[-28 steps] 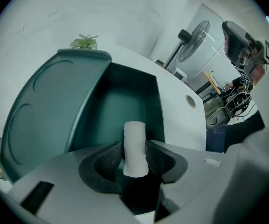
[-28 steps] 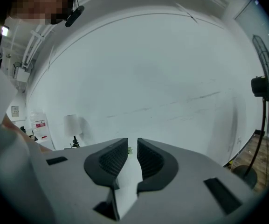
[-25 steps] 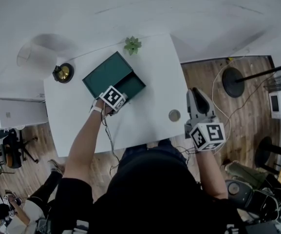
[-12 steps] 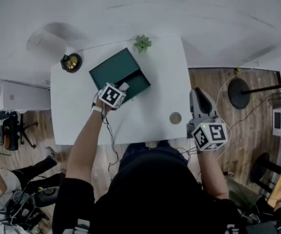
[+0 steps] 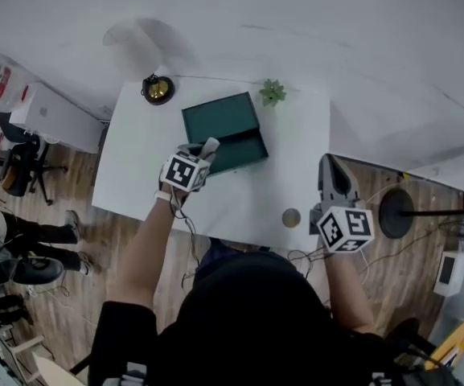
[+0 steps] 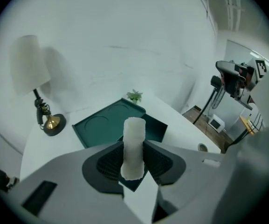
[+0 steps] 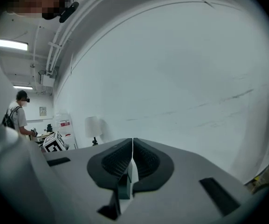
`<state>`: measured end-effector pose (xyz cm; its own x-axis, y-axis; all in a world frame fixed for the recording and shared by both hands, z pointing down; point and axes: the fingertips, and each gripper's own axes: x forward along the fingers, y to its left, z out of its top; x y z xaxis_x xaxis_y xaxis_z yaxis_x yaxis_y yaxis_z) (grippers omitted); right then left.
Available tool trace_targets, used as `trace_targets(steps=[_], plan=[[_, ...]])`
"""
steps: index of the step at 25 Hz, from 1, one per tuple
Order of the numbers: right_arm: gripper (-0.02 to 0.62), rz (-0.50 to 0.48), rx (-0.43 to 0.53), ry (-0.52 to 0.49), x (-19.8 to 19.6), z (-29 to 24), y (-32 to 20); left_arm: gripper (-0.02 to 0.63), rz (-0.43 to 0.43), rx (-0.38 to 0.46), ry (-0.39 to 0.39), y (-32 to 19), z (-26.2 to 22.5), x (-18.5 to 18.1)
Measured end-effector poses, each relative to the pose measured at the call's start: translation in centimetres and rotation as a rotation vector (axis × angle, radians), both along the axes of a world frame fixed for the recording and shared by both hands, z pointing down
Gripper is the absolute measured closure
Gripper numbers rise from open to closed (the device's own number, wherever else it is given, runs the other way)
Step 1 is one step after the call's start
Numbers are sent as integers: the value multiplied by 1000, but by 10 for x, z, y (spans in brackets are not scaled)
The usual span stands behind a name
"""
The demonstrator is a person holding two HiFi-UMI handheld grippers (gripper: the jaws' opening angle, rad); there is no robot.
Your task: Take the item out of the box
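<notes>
The open dark-green box (image 5: 219, 119) is partly masked in the head view by the left hand-held gripper (image 5: 202, 153). Its jaws, having just closed in, clamp an upright white cylindrical item (image 6: 133, 141) above the box's near edge. The right hand-held gripper (image 7: 132, 162) is clenched on nothing at the right edge of the tabletop (image 5: 139, 175). A lamp (image 5: 158, 89), a small plant (image 5: 272, 92) and a round disc (image 5: 291, 216) stand nearby.
</notes>
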<state>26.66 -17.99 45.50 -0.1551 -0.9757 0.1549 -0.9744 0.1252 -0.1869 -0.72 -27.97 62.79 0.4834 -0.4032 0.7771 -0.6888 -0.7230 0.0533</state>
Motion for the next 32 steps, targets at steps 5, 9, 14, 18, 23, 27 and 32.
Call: trace_targets(steps=[5,9,14,18,23,27,32], plan=[[582,-110,55,17,-36,-16,-18,480,-245,19,132,9,-25,-55],[583,-186,35,7,-68,-12,-26,480,-435,23,200,15,-34,-108],[584,-215,7,10,-93,-4,-34,480,-511,9,187,15,-23,-149],[586,-195,-6,13,-105,1,-38,480,-513,-12,176,9,-7,-169],[588,-146,-29,31,-119,8,-44,480,-496,-52,163,-12,19,-188],[588,-84,-48,48,-125,10,-51,480,-461,-87,144,-34,43,-195],[588,-19,-61,62,-133,13,-54,480,-403,-136,94,-50,79,-202]])
